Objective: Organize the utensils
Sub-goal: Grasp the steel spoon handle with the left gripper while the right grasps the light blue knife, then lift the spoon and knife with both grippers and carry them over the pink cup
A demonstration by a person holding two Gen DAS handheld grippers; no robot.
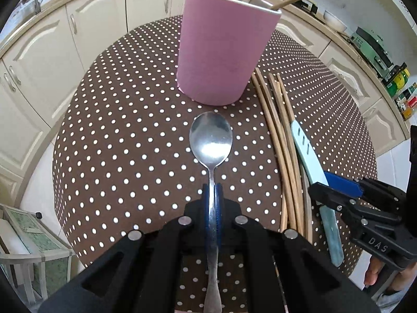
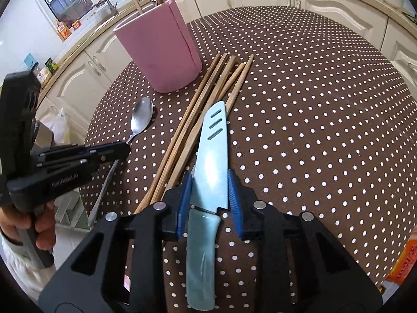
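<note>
My left gripper [image 1: 213, 190] is shut on the neck of a metal spoon [image 1: 211, 137], bowl pointing at the pink utensil holder [image 1: 221, 49] just ahead. The holder [image 2: 159, 49] stands upright and has chopsticks and a dark utensil in it. My right gripper [image 2: 209, 190] is open, its blue pads on either side of a light blue sheathed knife [image 2: 211, 161] lying on the table; I cannot tell if the pads touch it. Several wooden chopsticks [image 2: 198, 112] lie beside the knife. The left gripper [image 2: 114, 151] and spoon [image 2: 142, 117] also show in the right wrist view.
A round table with a brown polka-dot cloth [image 1: 125, 135] carries everything. Cream kitchen cabinets [image 1: 39, 60] curve around behind it. An orange package [image 2: 401, 263] sits near the table's right edge. A green-paned box [image 1: 34, 237] stands below at the left.
</note>
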